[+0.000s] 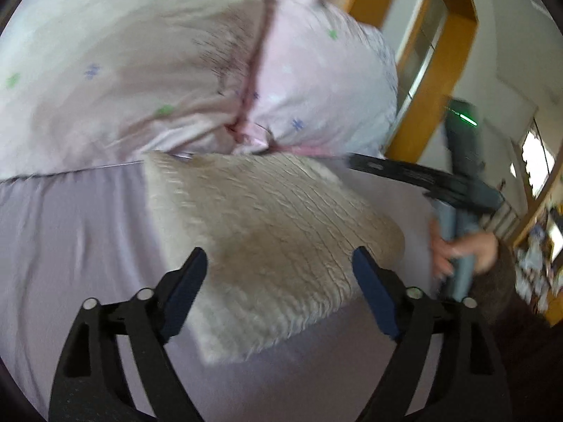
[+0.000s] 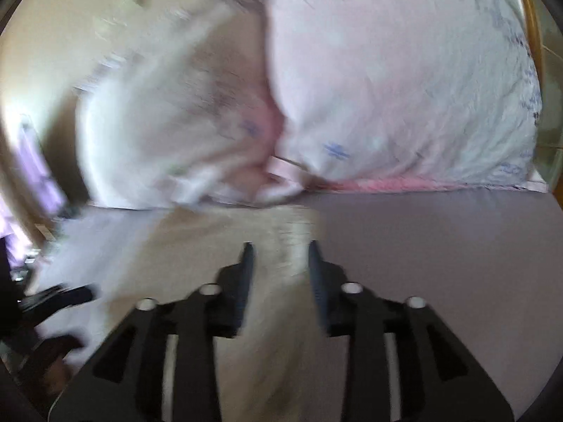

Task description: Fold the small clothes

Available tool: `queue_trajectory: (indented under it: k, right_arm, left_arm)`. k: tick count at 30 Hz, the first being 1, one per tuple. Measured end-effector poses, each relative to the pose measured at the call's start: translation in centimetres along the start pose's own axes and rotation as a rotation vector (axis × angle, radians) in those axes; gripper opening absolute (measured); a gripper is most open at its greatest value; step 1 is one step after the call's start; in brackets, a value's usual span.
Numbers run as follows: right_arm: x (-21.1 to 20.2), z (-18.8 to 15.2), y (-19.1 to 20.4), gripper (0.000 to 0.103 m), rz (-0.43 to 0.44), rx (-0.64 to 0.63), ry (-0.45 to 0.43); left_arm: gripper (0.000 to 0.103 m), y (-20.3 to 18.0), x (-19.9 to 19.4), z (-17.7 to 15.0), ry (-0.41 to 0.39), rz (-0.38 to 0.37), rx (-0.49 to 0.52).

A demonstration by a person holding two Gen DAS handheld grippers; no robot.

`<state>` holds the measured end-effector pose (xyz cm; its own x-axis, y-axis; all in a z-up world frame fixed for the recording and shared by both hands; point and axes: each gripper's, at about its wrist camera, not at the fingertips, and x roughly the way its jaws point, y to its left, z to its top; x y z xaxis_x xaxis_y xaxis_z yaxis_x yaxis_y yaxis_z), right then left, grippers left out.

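Left wrist view: left gripper [image 1: 278, 267] is held with jaws spread wide, released, nothing between them. A cream knitted garment [image 1: 267, 232] is laid folded on the lilac bed sheet [image 1: 70, 239], just ahead of the fingers. Patterned pillows [image 1: 140, 63] are stacked behind it. At far right, the right hand [image 1: 464, 249] is seen on its handle.

Right wrist view, blurred: right gripper [image 2: 279, 249] is seen with jaws parted over the garment's edge; actual contact cannot be told.
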<state>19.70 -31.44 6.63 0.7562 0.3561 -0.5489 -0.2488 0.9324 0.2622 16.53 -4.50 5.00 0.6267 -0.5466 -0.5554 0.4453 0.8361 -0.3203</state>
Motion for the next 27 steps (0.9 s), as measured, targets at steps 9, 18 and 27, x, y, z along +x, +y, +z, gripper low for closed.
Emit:
queue_trajectory:
  k: [9, 18, 27]
  right_arm:
    - [3.3, -4.3, 4.5, 0.037, -0.089, -0.133, 0.222]
    - [-4.2, -7.1, 5.3, 0.102, -0.072, -0.07, 0.071]
    - [0.9, -10.8, 6.4, 0.102, -0.247, -0.102, 0.255]
  left_arm:
    - [0.101, 0.5, -0.9, -2.8, 0.092, 0.178, -0.085]
    - [0.101, 0.7, 0.3, -5.2, 0.221, 0.356, -0.107]
    - [0.101, -0.6, 2.3, -6.3, 0.283, 0.438, -0.013]
